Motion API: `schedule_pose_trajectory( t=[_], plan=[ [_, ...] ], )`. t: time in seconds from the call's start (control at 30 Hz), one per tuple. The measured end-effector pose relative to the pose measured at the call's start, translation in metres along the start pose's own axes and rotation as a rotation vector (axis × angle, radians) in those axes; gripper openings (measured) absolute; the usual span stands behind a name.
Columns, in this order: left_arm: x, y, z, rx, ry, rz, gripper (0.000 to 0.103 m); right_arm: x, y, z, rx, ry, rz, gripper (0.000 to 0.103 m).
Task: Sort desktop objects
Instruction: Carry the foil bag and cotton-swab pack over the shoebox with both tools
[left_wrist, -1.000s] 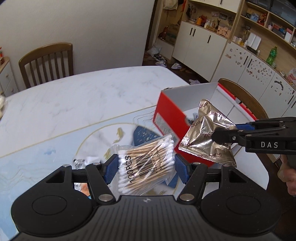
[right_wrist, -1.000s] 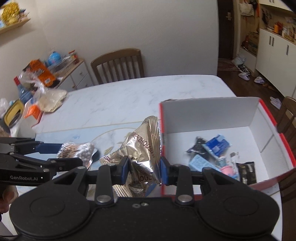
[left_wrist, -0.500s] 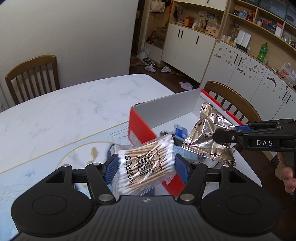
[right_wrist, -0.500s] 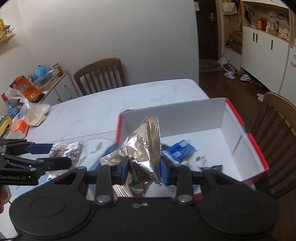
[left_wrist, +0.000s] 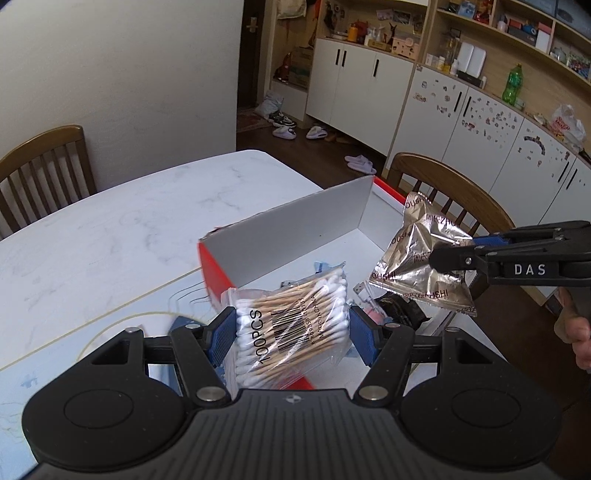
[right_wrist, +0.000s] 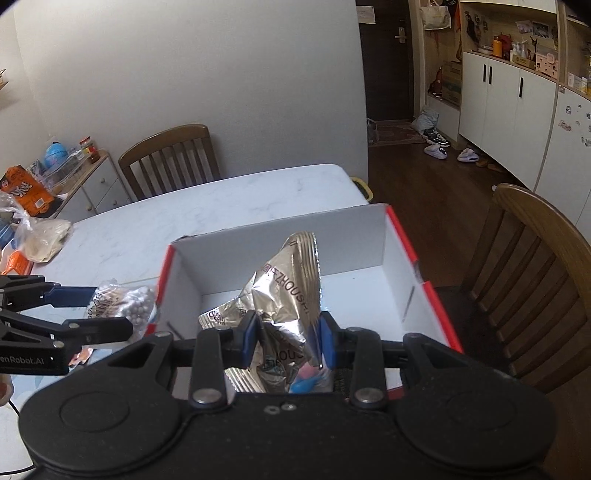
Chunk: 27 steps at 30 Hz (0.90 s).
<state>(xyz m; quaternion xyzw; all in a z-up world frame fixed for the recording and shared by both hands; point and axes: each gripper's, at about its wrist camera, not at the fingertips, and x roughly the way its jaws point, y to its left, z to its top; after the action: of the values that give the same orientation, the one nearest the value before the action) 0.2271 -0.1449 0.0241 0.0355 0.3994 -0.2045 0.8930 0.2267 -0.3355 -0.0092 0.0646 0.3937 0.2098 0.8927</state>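
Crinkled, the foil packet (right_wrist: 284, 295) (silver) sits clamped in the right gripper (right_wrist: 289, 341); left gripper (left_wrist: 291, 332) pinches cotton swabs (left_wrist: 295, 325).

Left wrist view rides just behind the left gripper (left_wrist: 291, 332), close over the near-left corner of the red-and-white box (left_wrist: 295, 229), facing far-right toward the cabinets (left_wrist: 369, 88). Right wrist view sits behind the right gripper (right_wrist: 288, 339), directly above the box's near edge, facing the far wall and chair (right_wrist: 173, 158). Shared: box, marble table (right_wrist: 229, 210), each other's gripper, doorway shoes.
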Motion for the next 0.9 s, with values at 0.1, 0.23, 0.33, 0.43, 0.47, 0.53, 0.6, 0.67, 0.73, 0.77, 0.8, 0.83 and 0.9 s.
schedule_pose_trajectory(
  t=[0.1, 0.23, 0.33, 0.43, 0.47, 0.53, 0.6, 0.67, 0.73, 0.77, 0.8, 0.83, 0.9],
  plan=[
    [0.011, -0.008, 0.005, 0.016, 0.010, 0.008, 0.064, 0.003, -0.009, 0.003, 0.001, 0.003, -0.003, 0.034],
    [0.026, -0.016, 0.011, 0.032, 0.011, 0.004, 0.064, 0.008, -0.020, 0.003, -0.003, 0.011, -0.011, 0.034],
    [0.036, -0.023, 0.015, 0.052, 0.012, 0.002, 0.064, 0.015, -0.025, 0.004, -0.003, 0.021, -0.013, 0.034],
    [0.049, -0.028, 0.017, 0.062, 0.027, 0.011, 0.064, 0.024, -0.030, 0.005, -0.012, 0.031, -0.018, 0.034],
    [0.053, -0.030, 0.018, 0.064, 0.035, 0.015, 0.064, 0.027, -0.033, 0.005, -0.014, 0.037, -0.016, 0.034],
    [0.061, -0.033, 0.019, 0.074, 0.045, 0.026, 0.064, 0.034, -0.037, 0.005, -0.016, 0.050, -0.015, 0.034],
    [0.067, -0.036, 0.020, 0.087, 0.050, 0.035, 0.064, 0.039, -0.039, 0.004, -0.022, 0.060, -0.013, 0.034],
    [0.075, -0.037, 0.023, 0.097, 0.056, 0.046, 0.064, 0.044, -0.040, 0.005, -0.033, 0.070, -0.015, 0.034],
    [0.081, -0.039, 0.026, 0.098, 0.065, 0.055, 0.064, 0.050, -0.039, 0.006, -0.052, 0.081, -0.021, 0.034],
    [0.084, -0.039, 0.027, 0.098, 0.068, 0.054, 0.064, 0.053, -0.038, 0.007, -0.068, 0.085, -0.026, 0.034],
    [0.087, -0.040, 0.028, 0.103, 0.071, 0.053, 0.064, 0.056, -0.038, 0.009, -0.079, 0.089, -0.032, 0.034],
    [0.091, -0.041, 0.029, 0.112, 0.075, 0.055, 0.064, 0.059, -0.039, 0.010, -0.087, 0.094, -0.036, 0.034],
    [0.097, -0.043, 0.029, 0.132, 0.083, 0.063, 0.064, 0.067, -0.040, 0.012, -0.107, 0.112, -0.036, 0.034]
  ],
)
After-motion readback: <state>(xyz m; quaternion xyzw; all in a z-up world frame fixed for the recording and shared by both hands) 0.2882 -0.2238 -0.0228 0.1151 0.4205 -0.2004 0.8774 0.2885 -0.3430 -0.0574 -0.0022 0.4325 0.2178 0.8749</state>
